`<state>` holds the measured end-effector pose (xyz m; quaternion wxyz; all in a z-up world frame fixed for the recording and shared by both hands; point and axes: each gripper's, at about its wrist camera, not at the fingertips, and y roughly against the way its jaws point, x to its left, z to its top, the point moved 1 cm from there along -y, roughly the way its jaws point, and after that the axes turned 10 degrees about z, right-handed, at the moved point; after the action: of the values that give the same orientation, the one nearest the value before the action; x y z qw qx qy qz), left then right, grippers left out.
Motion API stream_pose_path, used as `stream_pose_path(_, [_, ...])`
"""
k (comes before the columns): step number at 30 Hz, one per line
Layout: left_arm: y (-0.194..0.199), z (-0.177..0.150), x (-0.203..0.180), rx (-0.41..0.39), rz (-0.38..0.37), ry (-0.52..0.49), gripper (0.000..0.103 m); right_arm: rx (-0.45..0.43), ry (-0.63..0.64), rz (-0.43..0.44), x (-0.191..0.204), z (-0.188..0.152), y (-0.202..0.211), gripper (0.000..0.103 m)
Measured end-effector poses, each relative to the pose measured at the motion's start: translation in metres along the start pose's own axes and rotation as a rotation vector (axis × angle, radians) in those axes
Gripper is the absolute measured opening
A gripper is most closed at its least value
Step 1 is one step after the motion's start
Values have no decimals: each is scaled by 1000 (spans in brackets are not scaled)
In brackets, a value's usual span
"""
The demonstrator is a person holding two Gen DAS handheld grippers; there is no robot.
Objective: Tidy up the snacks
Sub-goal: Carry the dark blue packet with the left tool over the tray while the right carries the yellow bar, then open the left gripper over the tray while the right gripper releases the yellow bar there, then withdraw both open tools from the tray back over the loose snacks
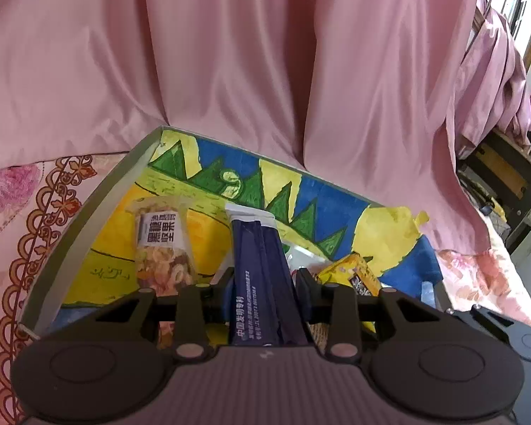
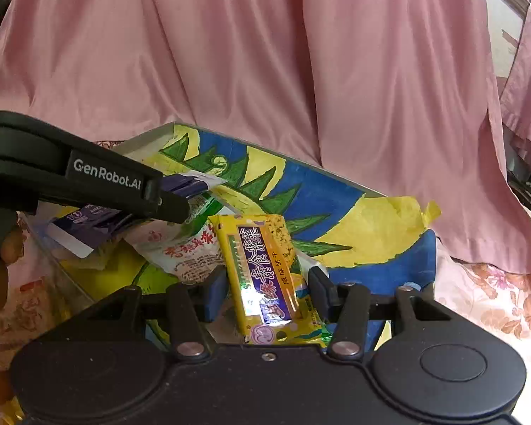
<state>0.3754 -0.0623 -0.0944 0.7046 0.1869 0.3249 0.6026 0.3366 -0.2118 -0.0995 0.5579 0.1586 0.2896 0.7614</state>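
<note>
Both grippers are hanging over the painted box, the landmark here, and each is carrying a snack into it. The left gripper is pinching a dark blue sachet between its pads, the packet pointing lengthwise toward the box's far wall; held by its middle like this, it is likely being steadied for a lay-down on the box floor. A nut bar in a clear wrapper is already lying in the box's near left part, beside the sachet.

The right gripper is clamping a yellow biscuit packet, its fingers closed against the packet's long edges — a wider hold, since the packet is broader than the sachet. It is hovering over the right half of the box, above a white packet with red writing that is resting inside. Probably the two snacks are being set side by side so that the box is filling in order.

Much is hidden. The gripper bodies are covering the near edge of the box in both views, so I cannot tell whether either held snack is touching the floor yet. The white packet's lower end is cut off by the right gripper, and something green beneath it is too crumpled to name. Behind the box, pink draped cloth is blocking everything — only a floral sheet is showing to its right
</note>
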Motion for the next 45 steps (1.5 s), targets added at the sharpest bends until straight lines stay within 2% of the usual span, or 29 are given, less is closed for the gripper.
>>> stream_pose_path(5, [-3,-3,-3,5,16,-27,41,14,-18,14,-3,-1,-2,52])
stream_pose_path(7, [-3,-3,-3,13,22,-33,46,21,-34,26,-4,-2,-3,52])
stream_pose_path(9, [0,-2,-2,4,27,-33,59,18,-44,27,-5,-2,-2,54])
stream_pose_path(11, [3,-1,-2,-1,29,-26,64,6,-50,27,-6,-1,1,59])
stream_pose_path(16, [21,4,-1,-22,26,-11,68,-25,-102,28,-10,3,19,65])
stream_pose_path(20, [49,7,-5,-88,43,-24,81,-88,-130,13,-11,10,49,77])
stream_pose_path(25, [95,10,-8,-199,68,-47,89,-188,-122,-23,-8,18,90,86])
stream_pose_path(29, [133,8,-6,-280,98,-57,99,-270,-127,-40,-3,16,125,94])
stream_pose_path(34, [174,-4,3,-346,152,-81,102,-352,-120,-54,8,10,166,100])
stream_pose_path(38, [199,-21,13,-403,203,-67,103,-381,-121,-64,17,-3,196,102])
stream_pose_path(45, [229,-45,18,-391,240,-89,103,-364,-180,-64,32,-34,239,102])
